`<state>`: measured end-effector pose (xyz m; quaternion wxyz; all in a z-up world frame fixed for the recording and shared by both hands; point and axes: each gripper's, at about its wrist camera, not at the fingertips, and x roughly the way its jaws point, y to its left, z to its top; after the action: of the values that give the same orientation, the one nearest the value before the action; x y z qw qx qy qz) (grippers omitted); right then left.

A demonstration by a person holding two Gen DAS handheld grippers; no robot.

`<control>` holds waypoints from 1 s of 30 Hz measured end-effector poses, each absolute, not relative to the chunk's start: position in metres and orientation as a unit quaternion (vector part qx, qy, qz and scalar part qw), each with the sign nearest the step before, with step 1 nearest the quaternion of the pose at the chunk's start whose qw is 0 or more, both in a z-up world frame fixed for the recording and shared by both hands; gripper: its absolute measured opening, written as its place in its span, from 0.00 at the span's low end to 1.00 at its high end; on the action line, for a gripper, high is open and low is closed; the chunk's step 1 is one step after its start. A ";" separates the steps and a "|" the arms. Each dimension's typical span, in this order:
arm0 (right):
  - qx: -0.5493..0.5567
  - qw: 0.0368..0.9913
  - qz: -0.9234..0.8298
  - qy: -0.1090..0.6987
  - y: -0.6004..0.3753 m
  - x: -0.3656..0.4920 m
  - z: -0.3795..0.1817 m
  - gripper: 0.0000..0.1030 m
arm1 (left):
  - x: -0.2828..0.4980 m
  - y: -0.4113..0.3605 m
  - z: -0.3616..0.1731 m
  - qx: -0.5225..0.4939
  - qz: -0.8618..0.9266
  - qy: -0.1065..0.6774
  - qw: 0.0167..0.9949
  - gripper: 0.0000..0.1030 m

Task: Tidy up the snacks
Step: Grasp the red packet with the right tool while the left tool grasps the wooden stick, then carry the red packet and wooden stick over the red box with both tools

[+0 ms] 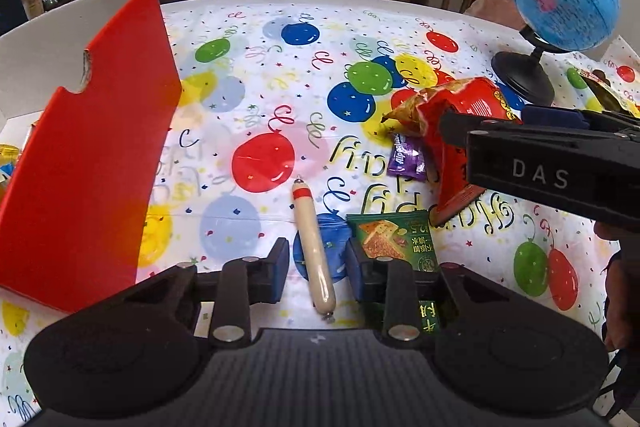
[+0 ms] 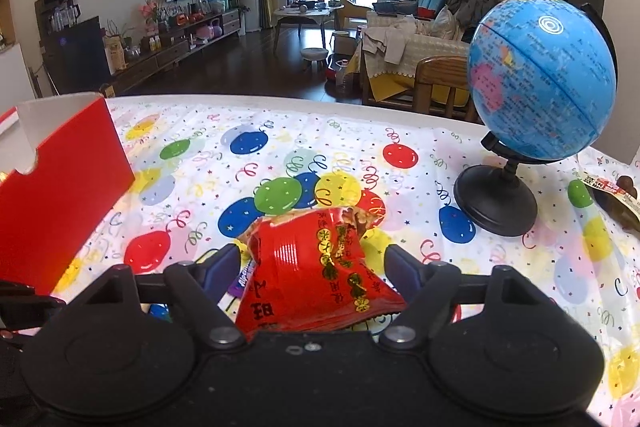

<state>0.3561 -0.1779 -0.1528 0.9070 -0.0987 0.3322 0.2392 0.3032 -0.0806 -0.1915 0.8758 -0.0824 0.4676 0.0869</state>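
Note:
My left gripper (image 1: 316,265) is open, its blue pads on either side of a pale sausage stick (image 1: 314,247) lying on the balloon tablecloth, not touching it. A green cracker packet (image 1: 394,241) lies just right of it, partly under the right finger. My right gripper (image 2: 308,269) is open around a red snack bag (image 2: 320,271), which sits between the pads; in the left wrist view the bag (image 1: 452,131) stands tilted at that gripper's tip. A purple candy wrapper (image 1: 406,157) lies beside the bag. A red box (image 1: 88,155) stands open at the left.
A blue globe (image 2: 540,79) on a black stand (image 2: 496,203) is at the table's right rear. A dark snack packet (image 2: 612,193) lies at the far right edge. Yellow and blue packets show inside the box (image 1: 8,163). A wooden chair (image 2: 440,83) stands behind the table.

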 end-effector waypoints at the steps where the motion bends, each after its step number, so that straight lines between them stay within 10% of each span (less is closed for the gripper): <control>1: -0.099 0.907 0.238 0.332 -0.177 0.356 -0.154 0.71 | 0.304 -0.080 -0.192 -0.083 0.087 0.466 0.876 0.25; 30: -0.039 0.911 0.207 0.355 -0.209 0.308 -0.134 0.46 | 0.283 -0.061 -0.177 -0.099 0.096 0.464 0.875 0.11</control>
<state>0.3082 -0.2088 -0.1339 0.9106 -0.0393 0.3555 0.2071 0.2825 -0.0605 -0.1767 0.8750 -0.0985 0.4643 0.0956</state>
